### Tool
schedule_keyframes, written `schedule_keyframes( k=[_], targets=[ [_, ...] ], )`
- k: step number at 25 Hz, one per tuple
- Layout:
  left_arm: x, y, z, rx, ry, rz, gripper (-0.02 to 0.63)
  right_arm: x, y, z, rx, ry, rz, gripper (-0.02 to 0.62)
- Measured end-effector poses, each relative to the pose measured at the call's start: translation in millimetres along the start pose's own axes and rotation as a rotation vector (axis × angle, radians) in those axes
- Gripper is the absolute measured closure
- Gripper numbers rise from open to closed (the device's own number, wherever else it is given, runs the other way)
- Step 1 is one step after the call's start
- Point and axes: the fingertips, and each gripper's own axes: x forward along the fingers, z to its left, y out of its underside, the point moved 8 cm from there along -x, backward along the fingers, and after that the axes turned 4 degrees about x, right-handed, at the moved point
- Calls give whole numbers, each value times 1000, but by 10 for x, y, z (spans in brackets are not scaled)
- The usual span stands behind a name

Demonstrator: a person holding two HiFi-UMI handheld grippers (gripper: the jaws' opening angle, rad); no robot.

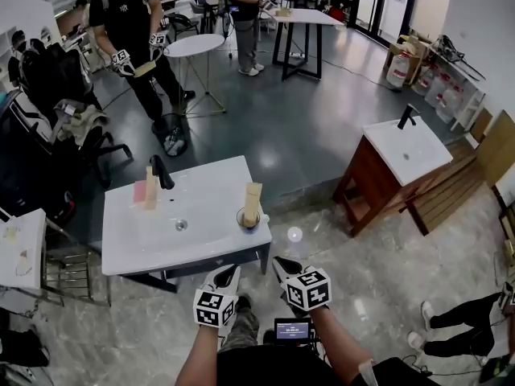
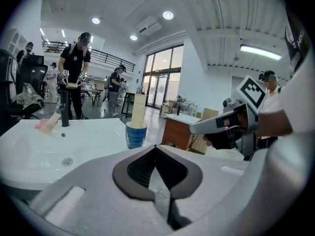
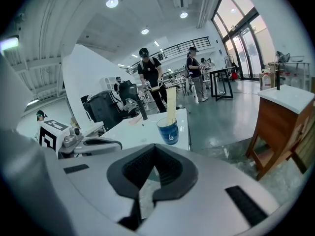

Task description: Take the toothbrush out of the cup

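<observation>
Grey polished floor stretches through a busy hall. In the head view a white sink worktop (image 1: pixel 201 199) stands just ahead of the person. On its near right corner sits the blue cup (image 1: pixel 248 219), with the toothbrush (image 1: pixel 253 198), a pale flat stick, standing upright in it. The left gripper (image 1: pixel 232 270) and the right gripper (image 1: pixel 280 264) hover side by side short of the worktop's edge, apart from the cup.

The left gripper view shows its jaws closed tip to tip with nothing between them; the cup stands ahead, a little to the left.

The right gripper view shows those jaws closed and empty too, with the cup almost straight ahead and the toothbrush rising clear of the rim.

This looks like the approach. The right gripper seems better lined up. Its jaws should part before they arrive, close on the stick well above the rim, then lift straight up so the cup doesn't tip. The left gripper could steady the cup.
</observation>
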Motion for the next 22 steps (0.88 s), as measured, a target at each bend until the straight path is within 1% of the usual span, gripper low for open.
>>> schedule_keyframes(
  k=[10, 17, 22],
  targets=[
    [646, -419, 757, 21, 73, -8, 597, 685, -603, -249, 30, 53, -24, 588],
    [939, -577, 1159, 36, 128, -12, 597, 1040, -857, -297, 46, 104, -36, 588],
    [1096, -631, 1297, 20, 162, -18, 597, 1177, -910, -298, 44, 118, -23, 586]
  ],
)
